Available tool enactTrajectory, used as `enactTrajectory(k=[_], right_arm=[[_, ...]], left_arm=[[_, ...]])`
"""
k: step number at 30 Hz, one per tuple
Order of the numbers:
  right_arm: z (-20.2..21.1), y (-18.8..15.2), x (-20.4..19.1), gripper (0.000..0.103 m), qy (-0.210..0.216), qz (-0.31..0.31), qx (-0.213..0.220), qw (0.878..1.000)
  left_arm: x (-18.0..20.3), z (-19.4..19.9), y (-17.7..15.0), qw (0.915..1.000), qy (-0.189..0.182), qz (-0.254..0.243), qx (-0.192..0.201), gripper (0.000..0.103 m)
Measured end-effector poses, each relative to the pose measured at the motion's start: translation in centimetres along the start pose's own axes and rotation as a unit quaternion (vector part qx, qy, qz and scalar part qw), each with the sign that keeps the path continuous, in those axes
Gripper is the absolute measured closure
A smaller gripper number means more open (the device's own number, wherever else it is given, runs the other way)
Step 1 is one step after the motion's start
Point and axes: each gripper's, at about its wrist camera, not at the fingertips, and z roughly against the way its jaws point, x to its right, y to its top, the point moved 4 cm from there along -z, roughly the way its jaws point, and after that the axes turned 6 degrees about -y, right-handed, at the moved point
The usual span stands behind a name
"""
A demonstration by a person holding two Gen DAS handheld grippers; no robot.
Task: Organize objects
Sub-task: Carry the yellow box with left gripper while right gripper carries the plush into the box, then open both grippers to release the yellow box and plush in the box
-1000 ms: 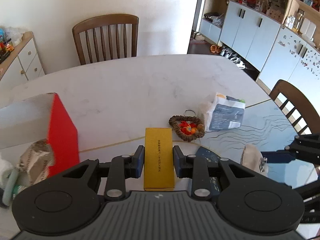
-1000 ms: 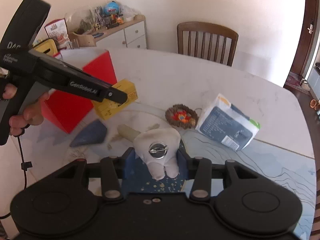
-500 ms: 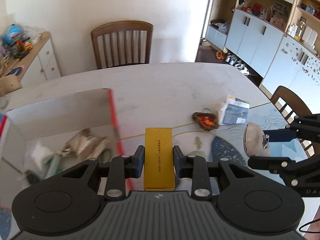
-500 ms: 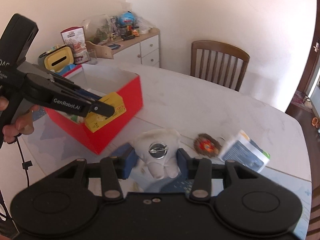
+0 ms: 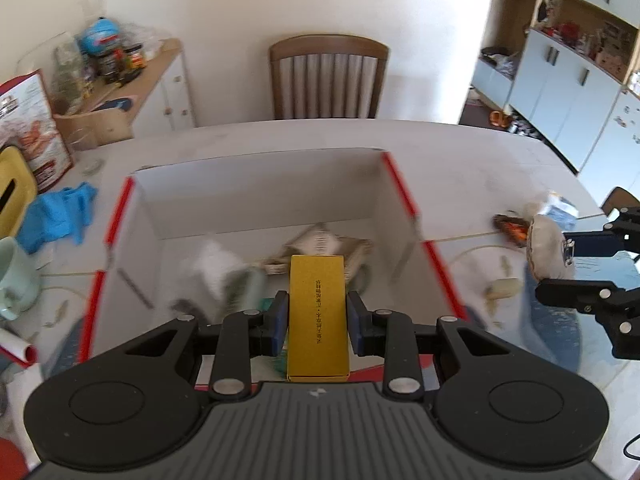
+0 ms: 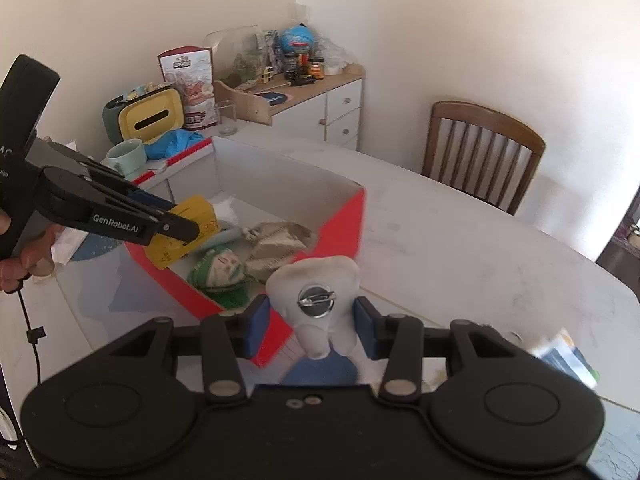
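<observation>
My left gripper [image 5: 318, 320] is shut on a yellow box [image 5: 318, 312] and holds it above the open red box [image 5: 404, 196], which has white inner walls. The same yellow box [image 6: 188, 232] shows in the right wrist view over the red box [image 6: 344, 224], near its front left wall. My right gripper [image 6: 312, 320] is shut on a white tooth-shaped plush [image 6: 316, 292] with a metal pin, just outside the red box's near corner. Seen from the left wrist, the plush [image 5: 546, 248] hangs to the right of the box. Inside lie a patterned pouch [image 6: 276, 244] and a green-and-white doll [image 6: 220, 272].
A woven trinket [image 5: 512, 228] and a small packet [image 5: 564, 210] lie on the marble table [image 6: 480, 248] right of the box. A mint mug [image 5: 14, 276], blue cloth [image 5: 56, 216] and yellow tissue holder [image 6: 150, 118] stand to its left. A wooden chair [image 5: 328, 76] stands at the far side.
Both grippers have swung left with their loads. The yellow box went from beside the red box to above its opening; the plush came up to the box's near corner.
</observation>
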Motion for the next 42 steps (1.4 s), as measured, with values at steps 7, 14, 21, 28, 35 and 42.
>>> enactTrajectory(k=[7, 14, 21, 28, 35, 42], right_arm=[[-3.0, 2.5, -2.8, 0.059, 0.005, 0.001, -0.009, 1.0], [-7.0, 4.1, -5.2, 0.059, 0.006, 0.001, -0.033, 0.999], [-10.8, 5.0, -7.3, 0.059, 0.001, 0.012, -0.053, 0.999], [-14.3, 4.8, -8.5, 0.059, 0.001, 0.024, -0.078, 0.997], [-15.8, 4.1, -9.1, 0.058, -0.003, 0.036, -0.093, 0.995], [-15.2, 4.2, -9.0, 0.049, 0.002, 0.037, -0.09, 0.995]], left_arm=[[-4.6, -0.2, 0.6, 0.9997, 0.023, 0.007, 0.004, 0.074], [-7.6, -2.1, 1.4, 0.9993, 0.036, 0.004, -0.008, 0.074], [-9.3, -4.3, 1.1, 0.9982, 0.048, 0.001, -0.036, 0.074], [-10.0, -6.0, 0.6, 0.9968, 0.053, -0.002, -0.06, 0.074], [-9.9, -7.2, -0.5, 0.9956, 0.044, -0.007, -0.082, 0.074], [-9.9, -7.9, -1.0, 0.9944, 0.034, -0.002, -0.1, 0.074]])
